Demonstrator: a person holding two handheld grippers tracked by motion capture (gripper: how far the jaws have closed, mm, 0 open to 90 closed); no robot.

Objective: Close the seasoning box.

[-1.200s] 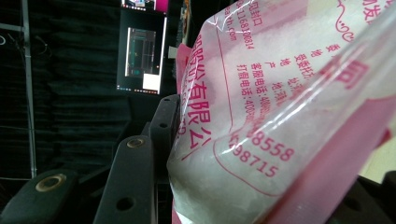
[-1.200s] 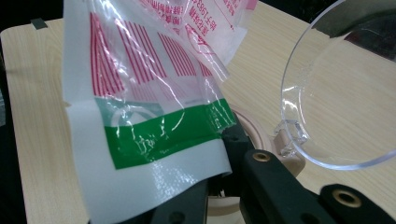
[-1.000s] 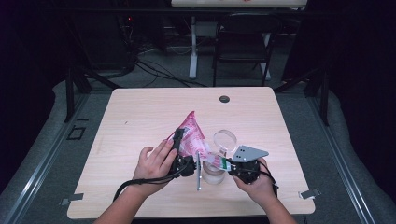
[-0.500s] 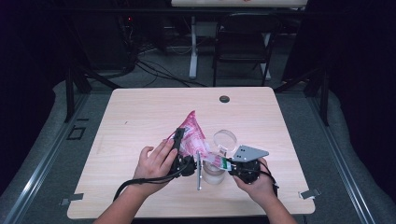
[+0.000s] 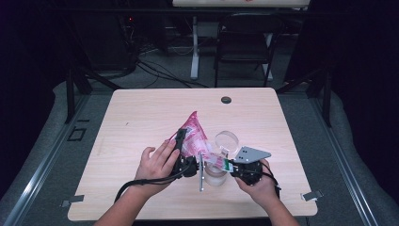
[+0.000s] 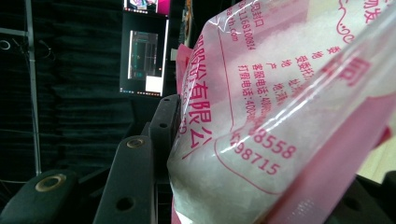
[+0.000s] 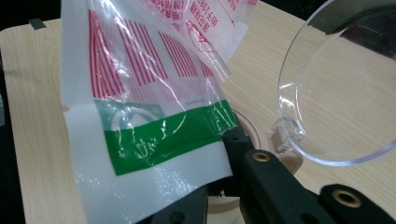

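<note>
Step in hand: pouring the white grains out of the pink bag (image 5: 194, 134) into the clear jar (image 5: 215, 172), judged from the tilt of the bag and the open jar under its low corner.
Left gripper (image 5: 180, 141): its jaws pinch the fat, filled body of the bag; in the left gripper view the bag (image 6: 280, 107) bulges against the black jaw and crowds the space ahead of it.
Right gripper (image 5: 230, 165): pressed together on the green-and-white end of the bag (image 7: 154, 140), which folds out just above its jaws.
Jar: right beneath the right gripper's tips, between the two hands; its wooden rim (image 7: 261, 133) sits just past the jaws.
Lid (image 5: 227, 140): clear and hinged, swung open just beyond the right gripper.
Spoon (image 5: 201, 172): a long metal piece just inside the left gripper, beside the jar; probably a spoon, too thin here to be sure.
Doing it well: keep the pinched corner over the jar's mouth and raise the left gripper slowly, so the grains run in a thin stream.
Risk: a sudden rush could overshoot the rim onto the table (image 5: 141, 113).
</note>
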